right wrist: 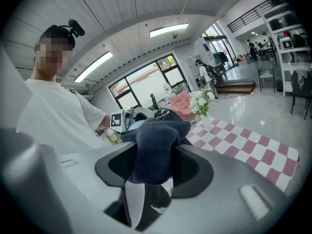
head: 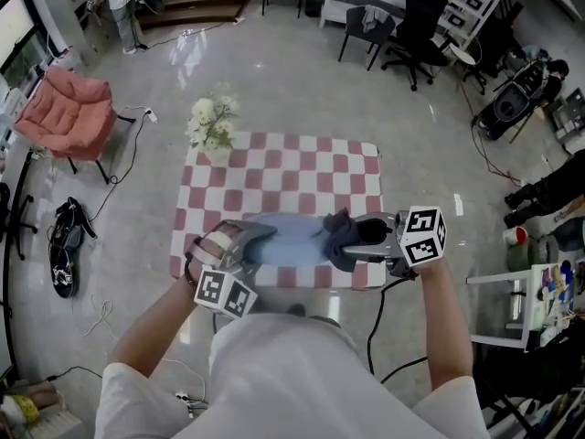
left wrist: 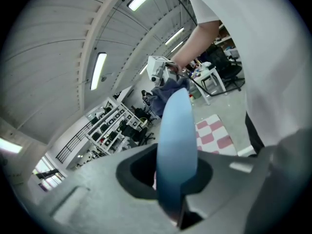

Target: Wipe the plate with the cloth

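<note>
Your left gripper [head: 245, 240] has its fingers closed on the rim of the light-blue plate [head: 291, 241]. The plate sits edge-on between them in the left gripper view and is held over the near edge of the checkered bench [head: 274, 176]. Your right gripper [head: 366, 238] has its fingers clamped on a bunched fold of the dark-blue cloth [head: 340, 236], whose free end lies against the plate's right side.

Treat the plate as stiff, smooth and probably breakable. A rim pinch gives little purchase, so hard pressure from the cloth could lever it or make it slip. Press lightly.

The cloth looks soft and limp, so grip it close to the bunch to let fabric, not fingers, meet the plate.
</note>
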Motion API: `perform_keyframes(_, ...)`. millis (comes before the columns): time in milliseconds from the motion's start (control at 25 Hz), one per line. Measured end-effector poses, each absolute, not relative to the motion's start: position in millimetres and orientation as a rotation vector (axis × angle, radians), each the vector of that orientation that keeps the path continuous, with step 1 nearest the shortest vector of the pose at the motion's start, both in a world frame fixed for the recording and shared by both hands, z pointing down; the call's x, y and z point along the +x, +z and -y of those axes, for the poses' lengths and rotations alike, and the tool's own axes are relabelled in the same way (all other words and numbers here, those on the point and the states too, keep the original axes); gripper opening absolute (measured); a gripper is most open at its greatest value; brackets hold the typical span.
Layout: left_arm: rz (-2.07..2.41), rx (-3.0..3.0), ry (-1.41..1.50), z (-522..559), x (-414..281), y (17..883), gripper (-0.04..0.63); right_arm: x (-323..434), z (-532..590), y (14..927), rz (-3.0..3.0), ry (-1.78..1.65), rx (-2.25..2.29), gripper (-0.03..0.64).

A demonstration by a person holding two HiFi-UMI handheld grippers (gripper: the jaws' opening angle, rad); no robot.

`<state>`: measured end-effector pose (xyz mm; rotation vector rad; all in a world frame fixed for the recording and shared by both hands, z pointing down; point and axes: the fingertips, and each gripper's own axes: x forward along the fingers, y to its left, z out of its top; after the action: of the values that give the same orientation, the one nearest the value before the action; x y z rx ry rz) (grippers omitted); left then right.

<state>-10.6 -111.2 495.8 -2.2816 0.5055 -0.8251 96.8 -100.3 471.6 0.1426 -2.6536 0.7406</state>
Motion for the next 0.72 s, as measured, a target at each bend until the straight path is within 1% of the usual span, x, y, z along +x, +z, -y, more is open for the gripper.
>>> perform_keyframes(240, -0.486, -2.268, -0.764, 103.3, -9.6, 480.8, 0.051, 115.4, 106.1, 475.2, 2.645, 0.839, 0.087, 0.209)
perform_keyframes(480, -0.461, -2.259, -0.723, 89.7, 0.8, 469.5, 0.051, 138.4, 133.0, 494.3, 2.58, 0.912, 0.264, 0.209)
perform_keyframes(720, -0.402, -2.268, -0.736, 78.0, 5.9, 479.1, 0.051, 140.4, 150.9, 516.8, 2.513, 0.9, 0.391, 0.206)
